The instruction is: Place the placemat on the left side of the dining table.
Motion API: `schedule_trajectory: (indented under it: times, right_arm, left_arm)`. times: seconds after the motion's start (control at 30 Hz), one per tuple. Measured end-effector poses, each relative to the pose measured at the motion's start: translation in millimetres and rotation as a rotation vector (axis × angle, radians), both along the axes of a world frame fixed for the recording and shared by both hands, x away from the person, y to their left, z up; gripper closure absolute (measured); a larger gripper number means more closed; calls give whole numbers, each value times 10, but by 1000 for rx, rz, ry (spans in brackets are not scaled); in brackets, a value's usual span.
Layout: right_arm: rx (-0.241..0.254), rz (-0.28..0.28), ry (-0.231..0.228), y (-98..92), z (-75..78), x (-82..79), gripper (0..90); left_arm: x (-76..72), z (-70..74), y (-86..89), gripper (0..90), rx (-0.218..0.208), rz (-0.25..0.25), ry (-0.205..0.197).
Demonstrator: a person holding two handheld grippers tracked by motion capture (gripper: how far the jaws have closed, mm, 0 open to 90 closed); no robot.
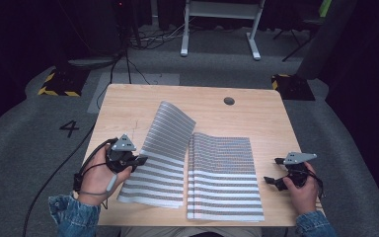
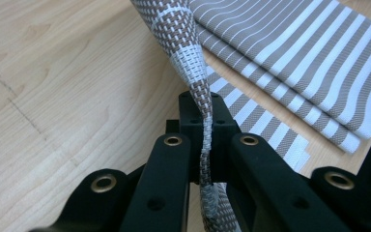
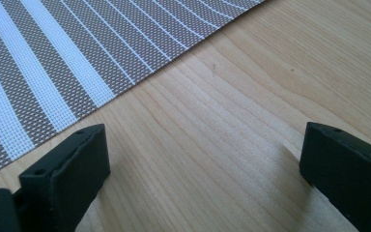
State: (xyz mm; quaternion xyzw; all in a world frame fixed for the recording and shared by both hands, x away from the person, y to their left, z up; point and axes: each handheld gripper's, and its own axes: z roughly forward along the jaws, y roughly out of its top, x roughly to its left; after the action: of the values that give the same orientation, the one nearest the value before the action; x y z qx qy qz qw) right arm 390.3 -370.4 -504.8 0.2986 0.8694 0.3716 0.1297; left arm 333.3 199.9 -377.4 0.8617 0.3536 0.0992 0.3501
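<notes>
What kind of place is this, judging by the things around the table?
Probably a lab or a recording studio, not a home. The wooden table stands on grey carpet with a number 4 marked on it, yellow-and-black hazard blocks sit near its far corners, and loose cables run across the floor.

Bare wood of the table (image 1: pixel 128 101) lies open from nine round to twelve o'clock of the striped mats (image 1: pixel 224 177), broken by a round hole (image 1: pixel 229 100) at one o'clock. The lifted mat (image 1: pixel 168 131) rears as a curved wall at eleven, blocking low sideways passes.
</notes>
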Motion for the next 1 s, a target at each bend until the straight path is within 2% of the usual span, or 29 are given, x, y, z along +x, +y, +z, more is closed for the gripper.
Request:
schedule_trajectory:
  times: [0.1,0.2,0.23,0.33,0.37,0.4,0.43,0.5,0.53,0.6,0.63,0.7,0.77,0.83,0.93,1.0]
  right_arm:
    - [0,0,0,0,0,0,39]
    - [0,0,0,0,0,0,39]
    - [0,0,0,0,0,0,38]
    - [0,0,0,0,0,0,39]
    - [0,0,0,0,0,0,39]
    - [0,0,0,0,0,0,39]
    - [0,1,-1,0,0,0,38]
    - [0,0,0,0,0,0,39]
    - [0,0,0,0,0,0,39]
    - [0,0,0,0,0,0,39]
    - [-1,0,0,0,0,0,39]
    - [0,0,0,0,0,0,39]
    - [0,0,0,0,0,0,39]
    - [-1,0,0,0,0,0,39]
    - [0,0,0,0,0,0,38]
    - [-1,0,0,0,0,0,38]
  left_arm:
    - [45,-61,21,885,15,12,19]
    - [125,-113,16,886,70,17,26]
    - [155,-130,7,886,76,16,36]
    - [243,-142,2,885,120,27,23]
    - [272,-156,1,885,103,21,41]
    - [307,-154,23,879,113,39,16]
    - [340,-179,42,826,103,89,-23]
    - [411,-230,105,513,133,224,-131]
    - [432,-237,146,408,149,269,-160]
    - [437,-244,196,350,159,326,-186]
    - [427,-245,201,336,157,335,-193]
    - [391,-246,170,335,125,323,-187]
    - [340,-234,103,335,116,297,-192]
    - [273,-204,25,325,105,248,-195]
    - [119,-191,-164,311,52,188,-192]
    - [1,-221,-299,296,35,135,-190]
